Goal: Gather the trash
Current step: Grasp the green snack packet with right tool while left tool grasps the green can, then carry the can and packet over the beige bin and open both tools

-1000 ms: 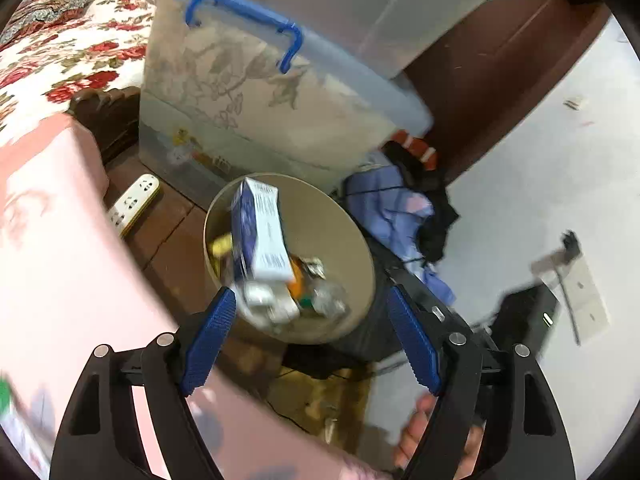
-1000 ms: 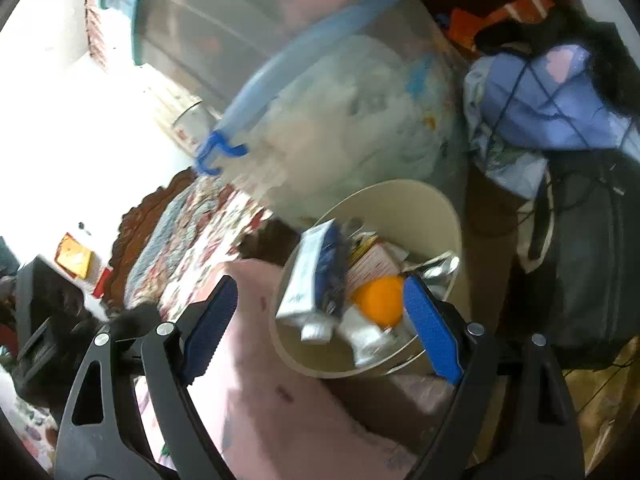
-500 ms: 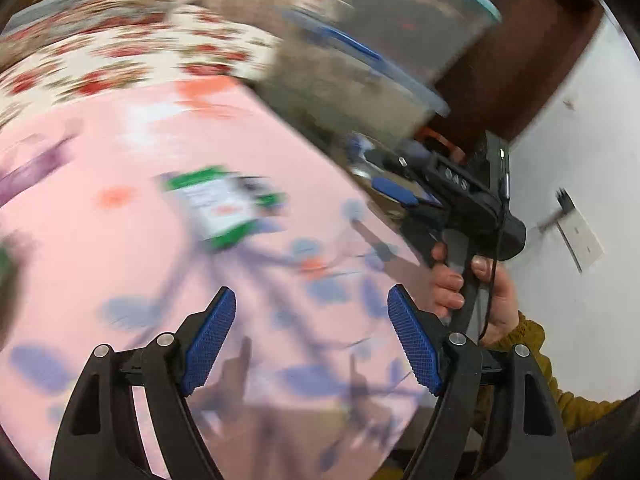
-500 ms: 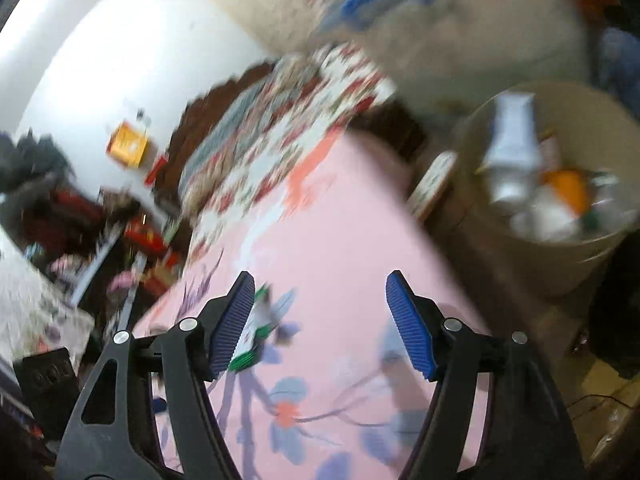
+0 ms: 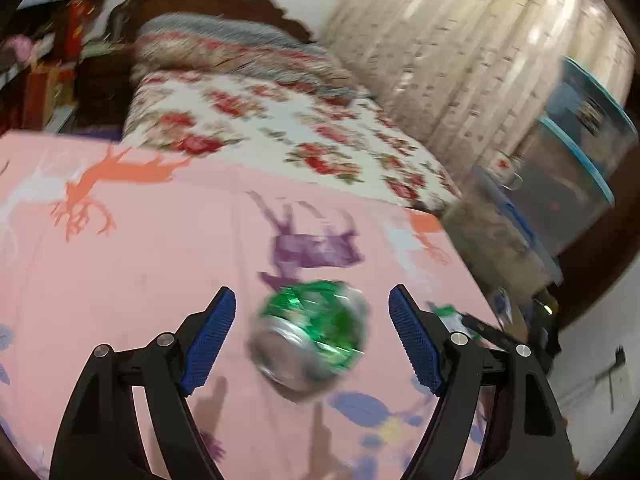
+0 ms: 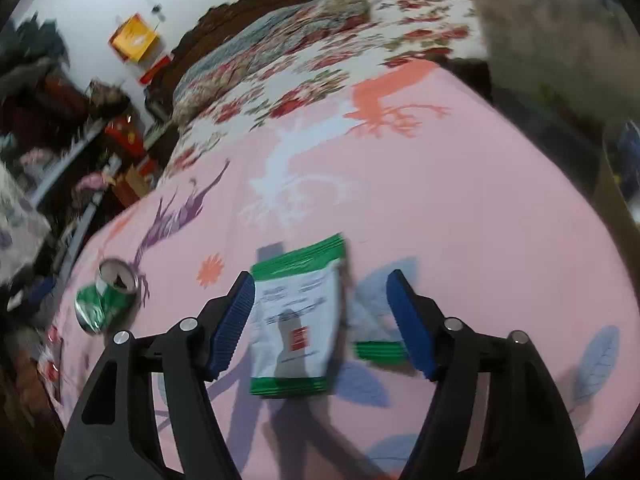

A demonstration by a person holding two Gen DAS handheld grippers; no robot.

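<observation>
Both grippers are over the pink sheet [image 5: 140, 264] now, the one printed with deer and leaves. The left gripper [image 5: 312, 340] hangs with its jaws spread wide, nothing between the blue pads [image 5: 210, 330] but air, and the crushed green can [image 5: 310, 338] lies on its side right in that gap, touching neither pad. It is blurred, but the silver end faces the camera.

Over on the right, the right gripper [image 6: 322, 320] is just as wide apart, holding nothing. A white packet with green bands [image 6: 298, 316] lies flat on the sheet [image 6: 460, 208] between its fingers, nearer the left finger, whose pad [image 6: 232, 322] overlaps the packet's edge in the view; whether they touch, hard to say. A second bit of green-edged wrapper [image 6: 378, 350] peeks out just beside the other pad.

From this right-hand camera the same green can [image 6: 106, 300] shows well off to the left on the sheet, its open end tipped upward, well apart from the packet.

Behind it all, the floral quilt [image 5: 280, 128] runs along the far edge of the pink sheet, a dark carved headboard [image 5: 208, 0] above it, and stacked clear storage bins [image 5: 572, 168] stand at the right.
</observation>
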